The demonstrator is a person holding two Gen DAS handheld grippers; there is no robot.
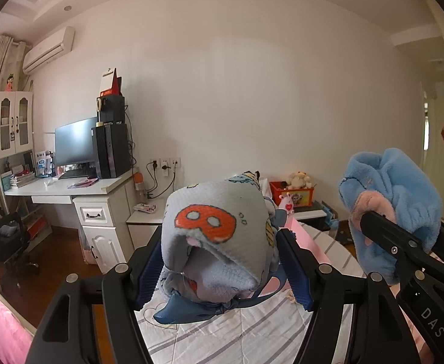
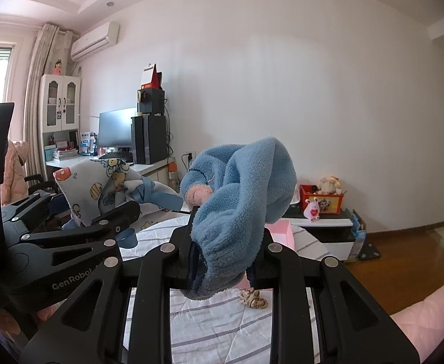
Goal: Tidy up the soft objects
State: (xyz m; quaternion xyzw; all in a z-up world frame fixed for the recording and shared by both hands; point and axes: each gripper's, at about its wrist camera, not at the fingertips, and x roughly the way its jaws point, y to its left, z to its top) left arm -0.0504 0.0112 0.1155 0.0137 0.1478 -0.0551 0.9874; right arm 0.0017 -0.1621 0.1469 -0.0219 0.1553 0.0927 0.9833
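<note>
Closest in, the left gripper (image 1: 222,267) has its blue-padded fingers (image 1: 297,276) pressed against either side of a bundled grey cartoon-print blanket (image 1: 215,230), grasping it and holding it up off the striped bedsheet (image 1: 237,333). A dark blue ribbon (image 1: 191,309) hangs from the underside of the bundle, its end drooping toward the sheet. Beside it, to the right, the right gripper (image 2: 222,261) is clenched tight on a fluffy blue fleece garment (image 2: 240,200) with a pink patch showing in its folds (the fabric drapes over both fingers, so the pads themselves are mostly covered). The two bundles are lifted at much the same height, near each other but apart.

On the sheet just under the right gripper lies a small tan spotted thing (image 2: 253,298), perhaps a scrunchie, though it is too small to say for sure. A pink quilt (image 2: 428,312) edges the bed on the right.

Past the foot of the bed, a low white cabinet (image 2: 325,227) carries a red toy box (image 2: 322,201) with a pale plush toy (image 2: 329,185) in it. Further left a white desk (image 1: 70,189) holds a dark monitor (image 1: 75,141) and a black computer tower (image 1: 112,150). An air conditioner (image 1: 47,50) hangs high on the far wall.
</note>
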